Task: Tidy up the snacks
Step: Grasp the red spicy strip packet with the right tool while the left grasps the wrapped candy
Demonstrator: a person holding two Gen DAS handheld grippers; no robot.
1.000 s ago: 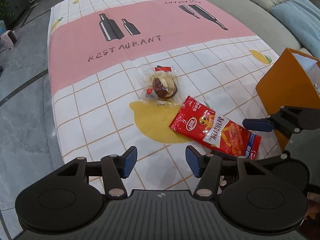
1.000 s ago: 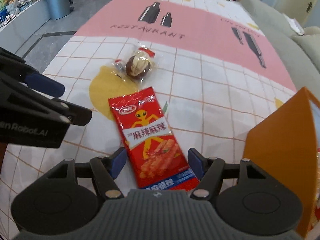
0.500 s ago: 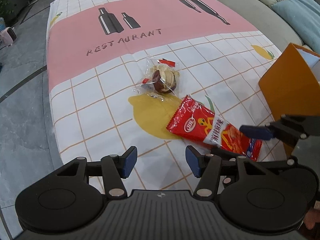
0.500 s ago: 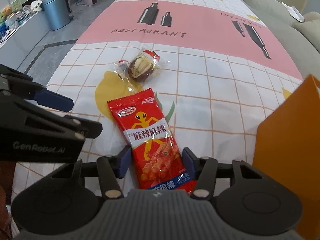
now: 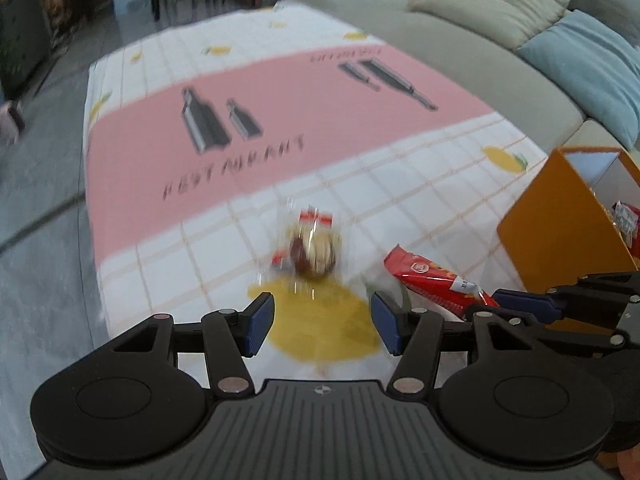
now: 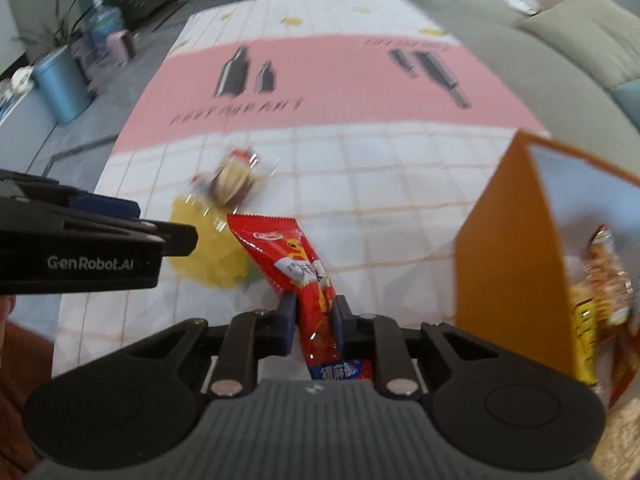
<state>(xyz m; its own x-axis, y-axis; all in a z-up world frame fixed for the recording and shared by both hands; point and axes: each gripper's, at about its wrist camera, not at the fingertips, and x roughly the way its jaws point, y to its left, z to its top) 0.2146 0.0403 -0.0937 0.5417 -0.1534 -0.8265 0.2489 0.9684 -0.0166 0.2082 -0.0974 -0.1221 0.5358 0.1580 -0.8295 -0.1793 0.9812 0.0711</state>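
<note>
A red snack packet (image 6: 294, 260) is pinched at its near end by my right gripper (image 6: 316, 322), which is shut on it; the packet is lifted at that end. It also shows in the left wrist view (image 5: 432, 280). A clear-wrapped round pastry (image 5: 314, 250) lies on the tablecloth, just ahead of my left gripper (image 5: 322, 322), which is open and empty above the yellow lemon print. The pastry also shows in the right wrist view (image 6: 234, 182). An orange box (image 6: 508, 264) stands at the right with several snack packets (image 6: 604, 276) inside.
The table carries a pink and white checked cloth (image 5: 280, 120). A grey sofa with cushions (image 5: 500, 28) runs along the far right. A blue bin (image 6: 60, 84) and plants stand on the floor at the left. The orange box also shows in the left wrist view (image 5: 560, 224).
My right gripper has closed on the near end of the red packet and lifted it. My left gripper has moved forward toward the pastry. Both views have tilted up.
</note>
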